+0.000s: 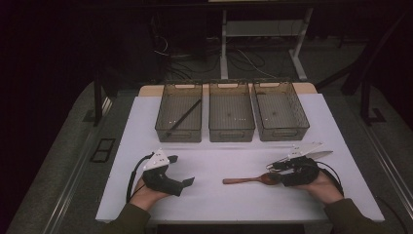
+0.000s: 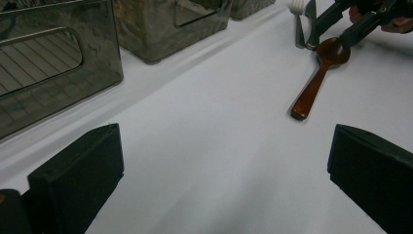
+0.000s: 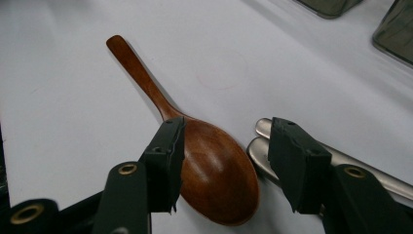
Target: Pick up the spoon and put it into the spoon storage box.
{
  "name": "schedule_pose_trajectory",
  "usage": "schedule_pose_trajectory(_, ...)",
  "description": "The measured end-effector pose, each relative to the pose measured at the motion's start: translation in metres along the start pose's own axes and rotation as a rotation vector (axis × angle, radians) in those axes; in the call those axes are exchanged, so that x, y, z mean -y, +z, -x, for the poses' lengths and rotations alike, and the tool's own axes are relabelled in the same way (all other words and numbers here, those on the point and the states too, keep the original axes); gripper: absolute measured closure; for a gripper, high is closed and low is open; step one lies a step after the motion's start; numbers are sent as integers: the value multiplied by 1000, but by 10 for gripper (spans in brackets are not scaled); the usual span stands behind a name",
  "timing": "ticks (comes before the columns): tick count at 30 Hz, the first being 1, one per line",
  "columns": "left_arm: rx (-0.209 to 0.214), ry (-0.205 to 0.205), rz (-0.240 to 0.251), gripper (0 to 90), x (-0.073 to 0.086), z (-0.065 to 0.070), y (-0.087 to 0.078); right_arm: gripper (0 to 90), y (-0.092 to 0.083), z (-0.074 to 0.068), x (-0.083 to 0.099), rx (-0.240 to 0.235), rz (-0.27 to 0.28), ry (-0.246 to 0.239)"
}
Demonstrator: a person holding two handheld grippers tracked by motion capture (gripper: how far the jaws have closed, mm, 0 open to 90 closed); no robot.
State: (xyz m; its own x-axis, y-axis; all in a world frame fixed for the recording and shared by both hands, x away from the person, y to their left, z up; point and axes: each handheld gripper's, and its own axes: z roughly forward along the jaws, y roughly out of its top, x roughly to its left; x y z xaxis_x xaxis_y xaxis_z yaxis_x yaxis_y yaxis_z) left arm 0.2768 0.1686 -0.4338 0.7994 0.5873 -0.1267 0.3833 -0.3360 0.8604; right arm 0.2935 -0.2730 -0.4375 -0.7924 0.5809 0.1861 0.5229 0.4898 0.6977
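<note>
While half-open, right hand-held gripper (image 3: 221,168) straddles spoon bowl (image 3: 216,170).

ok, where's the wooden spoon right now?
In the high view the wooden spoon lies flat on the white table, right of centre, its bowl between the right gripper jaws, metal cutlery just beside it.

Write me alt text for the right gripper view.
The right gripper, seen close up, has its two black fingers straddling the bowl of a brown wooden spoon lying on a white table. Two metal utensil handles lie beside the bowl.
</note>
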Motion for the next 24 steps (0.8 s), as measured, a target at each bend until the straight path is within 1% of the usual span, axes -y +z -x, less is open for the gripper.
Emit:
schedule_pose_trajectory(2,-1,1,-2,0,0,0,0,474,0,0,1,2,-8,-3)
schedule_pose_trajectory(4,2,-6,-2,0,1,1,1,478,1,0,2,3,-19,-8)
schedule_pose_trajectory(8,8,1,-11,0,1,1,3,497,1,-2,4,7,-37,-25)
schedule_pose_trajectory(14,14,-1,-16,0,1,2,4,511,2,-5,5,6,-60,-50)
schedule_pose_trajectory(24,17,-2,-20,0,1,2,4,532,3,-8,6,11,-83,-101)
